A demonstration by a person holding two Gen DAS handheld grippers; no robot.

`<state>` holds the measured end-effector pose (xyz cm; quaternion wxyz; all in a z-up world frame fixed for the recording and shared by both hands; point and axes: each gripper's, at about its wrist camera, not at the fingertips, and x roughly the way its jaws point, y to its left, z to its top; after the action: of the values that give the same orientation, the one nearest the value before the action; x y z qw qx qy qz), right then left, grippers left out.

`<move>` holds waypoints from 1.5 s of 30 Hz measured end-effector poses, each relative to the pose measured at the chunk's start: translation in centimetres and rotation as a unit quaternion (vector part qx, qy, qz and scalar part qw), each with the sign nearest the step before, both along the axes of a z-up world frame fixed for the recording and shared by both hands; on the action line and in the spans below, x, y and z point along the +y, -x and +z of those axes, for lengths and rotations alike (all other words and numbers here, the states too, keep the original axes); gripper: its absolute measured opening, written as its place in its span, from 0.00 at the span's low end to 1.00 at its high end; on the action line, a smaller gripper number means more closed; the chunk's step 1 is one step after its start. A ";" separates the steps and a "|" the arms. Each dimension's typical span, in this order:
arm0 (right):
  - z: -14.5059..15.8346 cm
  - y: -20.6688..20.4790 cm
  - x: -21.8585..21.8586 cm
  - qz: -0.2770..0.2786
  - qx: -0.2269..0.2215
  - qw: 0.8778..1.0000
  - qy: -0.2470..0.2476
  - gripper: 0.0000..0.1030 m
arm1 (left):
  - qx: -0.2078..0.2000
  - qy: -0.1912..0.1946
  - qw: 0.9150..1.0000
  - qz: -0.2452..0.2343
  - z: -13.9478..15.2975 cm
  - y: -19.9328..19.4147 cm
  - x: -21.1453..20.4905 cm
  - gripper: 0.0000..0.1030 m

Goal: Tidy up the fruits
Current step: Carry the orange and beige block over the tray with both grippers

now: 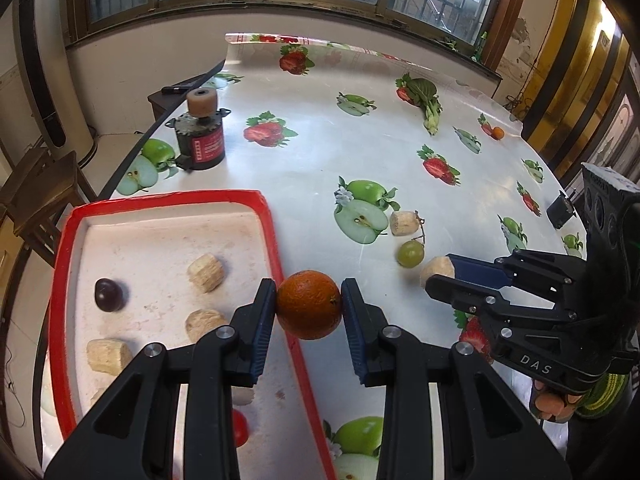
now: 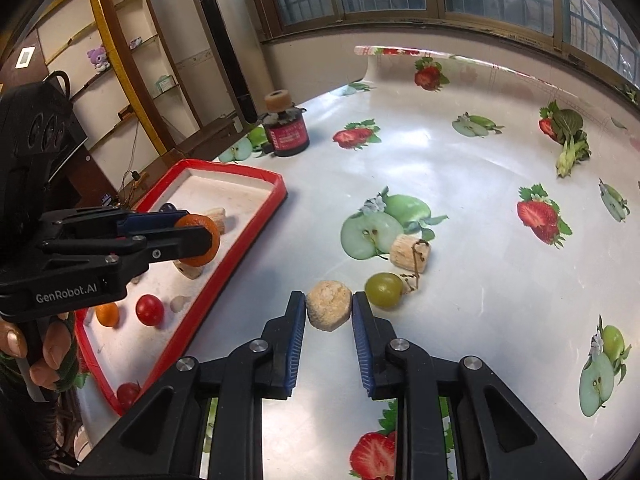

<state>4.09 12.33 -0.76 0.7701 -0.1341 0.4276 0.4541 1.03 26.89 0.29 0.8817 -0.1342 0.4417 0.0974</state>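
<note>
My left gripper (image 1: 309, 307) is shut on an orange (image 1: 309, 304) and holds it over the right rim of the red tray (image 1: 276, 232); it also shows in the right wrist view (image 2: 198, 240). The tray holds several beige chunks, a dark plum (image 1: 108, 294) and small red and orange fruits (image 2: 149, 309). My right gripper (image 2: 329, 312) has its jaws around a beige round chunk (image 2: 329, 310) on the table. A green grape (image 2: 384, 290) and a cork-like piece (image 2: 409, 255) lie just right of it.
A dark jar with a red label (image 1: 202, 142) stands behind the tray near the table's left edge. A leafy green vegetable (image 2: 570, 148) lies far right. The tablecloth (image 1: 360, 128) has a fruit print. A small orange fruit (image 1: 497, 133) sits far back.
</note>
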 end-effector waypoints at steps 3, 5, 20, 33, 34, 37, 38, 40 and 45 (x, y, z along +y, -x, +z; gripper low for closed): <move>0.3 0.6 0.6 0.007 -0.002 1.000 -0.001 0.23 | -0.002 0.000 1.000 0.006 0.1 0.8 0.6 0.30; 0.5 0.9 1.1 0.011 -0.003 1.000 -0.002 0.23 | -0.003 0.000 1.000 0.010 0.2 1.3 1.0 0.30; 1.6 3.0 6.4 0.050 -0.007 0.999 -0.010 0.23 | -0.009 -0.006 0.999 0.046 0.6 4.2 5.3 0.30; 1.9 3.8 10.4 0.073 -0.005 0.997 -0.013 0.23 | -0.004 -0.005 0.998 0.064 0.1 5.2 7.9 0.30; 1.9 3.8 10.7 0.074 -0.004 0.997 -0.013 0.23 | -0.004 -0.006 0.998 0.065 0.2 5.3 8.1 0.30; 1.9 3.7 11.4 0.076 -0.003 0.997 -0.014 0.23 | -0.005 -0.006 0.998 0.070 0.2 5.2 8.8 0.30; 1.9 3.6 11.6 0.076 -0.002 0.997 -0.015 0.23 | -0.004 -0.005 0.997 0.070 0.2 5.1 9.0 0.30; 2.0 3.5 12.1 0.077 0.001 0.997 -0.016 0.23 | -0.003 -0.006 0.997 0.074 0.2 5.0 9.4 0.30; 1.9 2.8 13.2 0.076 0.009 0.997 -0.020 0.23 | -0.002 -0.007 0.996 0.084 0.1 4.8 10.7 0.30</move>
<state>1.32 25.53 1.15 0.7321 -0.1470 0.4138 0.5207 -3.81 37.63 0.44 0.8725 -0.1644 0.4261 0.1738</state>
